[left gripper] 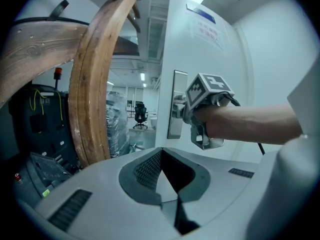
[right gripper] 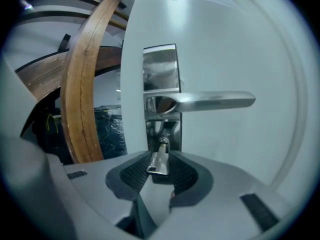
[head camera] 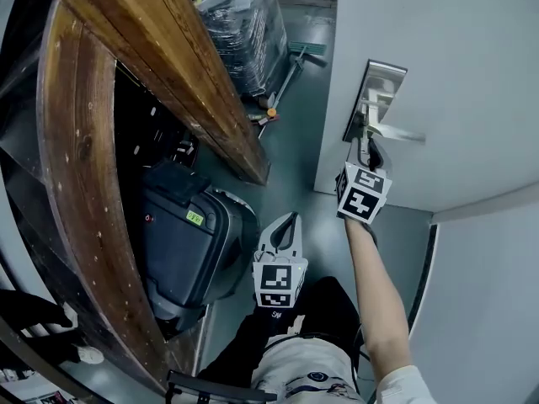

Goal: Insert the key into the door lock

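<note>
Left gripper view: I am looking along the left gripper, whose jaws are sitting together with nothing between them.
Head view, nearest: the left gripper is hanging low in front of the person's lap, well apart from the door.
Forearm: a bare forearm is reaching up from the lower right toward the door, carrying the right gripper.
Right gripper view: I am watching the ribbed pads clamping the flat head of the key, which is standing slightly tilted between them.
Key tip: the blade is pointing at the keyhole and touching it. I am not able to tell how far in it is sitting.
Lock plate: the tall metal lock plate is carrying the keyhole at its lower end, just beyond the jaw tips.
Handle: the lever handle is lying level above the keyhole, running out to the right.
Door edge: the lock plate is sitting near the door's left edge, with the gap to the room showing beside it.
Left of the door: a curved wooden beam is sweeping across, with a dark case on the floor under it.
Farther back: a plastic-wrapped stack is standing beyond the beam, and I am making out an office chair deep in the room.
</note>
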Available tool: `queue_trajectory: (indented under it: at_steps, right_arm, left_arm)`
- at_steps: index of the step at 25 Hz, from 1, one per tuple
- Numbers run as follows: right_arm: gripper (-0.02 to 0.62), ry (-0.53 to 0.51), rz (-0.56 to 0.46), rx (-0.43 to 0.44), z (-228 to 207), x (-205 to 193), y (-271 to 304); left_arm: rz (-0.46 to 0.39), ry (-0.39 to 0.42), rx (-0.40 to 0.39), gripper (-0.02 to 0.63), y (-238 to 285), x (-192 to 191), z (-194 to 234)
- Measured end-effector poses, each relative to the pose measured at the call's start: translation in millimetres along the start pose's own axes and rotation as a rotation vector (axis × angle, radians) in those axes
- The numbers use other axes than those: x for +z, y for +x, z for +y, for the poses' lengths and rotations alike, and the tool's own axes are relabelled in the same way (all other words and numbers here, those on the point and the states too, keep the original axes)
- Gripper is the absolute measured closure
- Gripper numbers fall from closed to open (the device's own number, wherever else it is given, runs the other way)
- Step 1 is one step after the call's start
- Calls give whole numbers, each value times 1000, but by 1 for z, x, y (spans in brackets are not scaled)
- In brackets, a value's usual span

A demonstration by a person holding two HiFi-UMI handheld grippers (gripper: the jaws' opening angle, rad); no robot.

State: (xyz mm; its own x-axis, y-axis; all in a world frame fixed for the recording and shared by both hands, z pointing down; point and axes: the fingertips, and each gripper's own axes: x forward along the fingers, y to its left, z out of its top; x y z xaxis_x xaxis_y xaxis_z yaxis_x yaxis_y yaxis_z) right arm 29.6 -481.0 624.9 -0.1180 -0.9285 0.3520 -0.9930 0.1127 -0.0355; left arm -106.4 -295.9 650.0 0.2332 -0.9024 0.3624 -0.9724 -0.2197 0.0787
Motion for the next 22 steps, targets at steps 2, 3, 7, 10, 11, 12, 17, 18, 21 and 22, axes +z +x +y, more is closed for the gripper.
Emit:
queue_trajectory:
  at_steps: [2,3,7,10,11,12,17,18,21,22]
  right_arm:
    - [477,18,1,-31,-1,3,5]
    - [477,16,0,-36,-2,3,8]
    - [477,-23,-15,-42,-3,6,19]
    - [477,-26,-23,-59,-3,6,23]
    - [477,-28,-27,-62,-4,6,24]
    - [477,-29,-29,-63,-4,6,25]
    - [477,-43,-46,13,1,6,23]
    - [477,-39,-55,33,1,6,17]
    - [476,-18,-78,95,2,4,-22]
    - [477,-12,-87,120,3,4,-40]
  left_arm:
    - [0,-2,6,601,0,0,5]
    - [1,-4,9,601,1,-1,8]
    - [6,-10,15,601,2,-5,16]
    - [9,-13,13,601,3,-8,18]
    - [9,-12,12,601,4,-9,18]
    - [9,-11,11,601,4,-10,18]
    - [11,-13,9,601,0,-11,17]
    - [9,-14,9,601,-1,-9,17]
    - [-2,-11,2,601,-7,8,12]
    - [-8,-11,-4,601,-10,18,8]
